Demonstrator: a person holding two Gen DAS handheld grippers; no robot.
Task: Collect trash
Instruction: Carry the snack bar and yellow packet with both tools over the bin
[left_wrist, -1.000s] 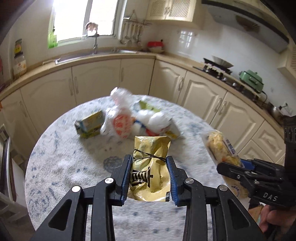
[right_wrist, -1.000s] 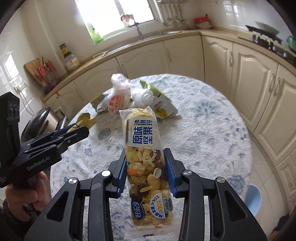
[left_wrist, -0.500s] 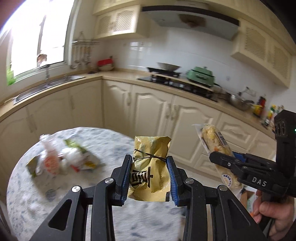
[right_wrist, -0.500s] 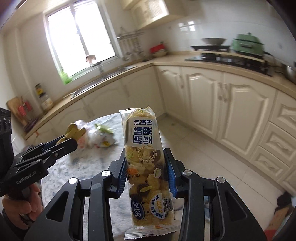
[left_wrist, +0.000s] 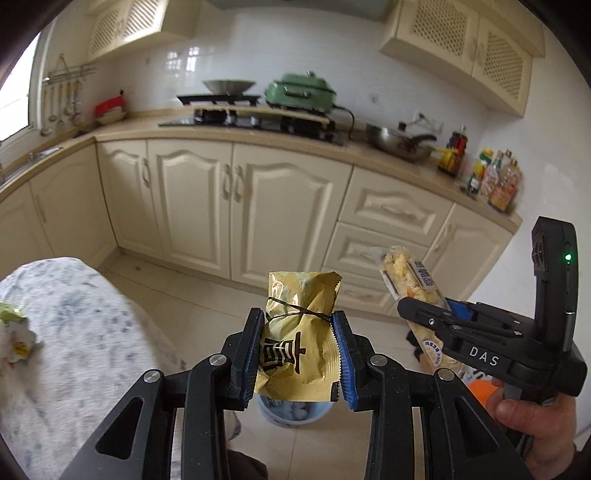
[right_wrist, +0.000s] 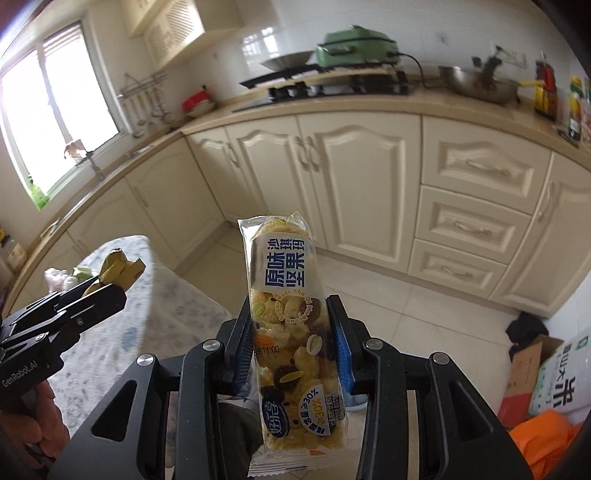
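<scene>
Cream cabinets (left_wrist: 255, 206) run along the far wall under a beige counter (left_wrist: 369, 149). On it: black hob (left_wrist: 251, 122) with a wok (left_wrist: 228, 85), green cooker (left_wrist: 301, 92) right of that, steel pan (left_wrist: 400, 142), then bottles (left_wrist: 495, 177) far right. Utensil rack (left_wrist: 66, 96) far left. Cardboard box (right_wrist: 526, 363) on the floor, near right.

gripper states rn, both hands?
Left gripper: closed on a crumpled gold foil snack packet.
Right gripper: closed on a clear plastic nut-bar wrapper with blue lettering.

cream cabinets (left_wrist: 192, 206), tiled floor (right_wrist: 436, 325), window (right_wrist: 55, 110)
</scene>
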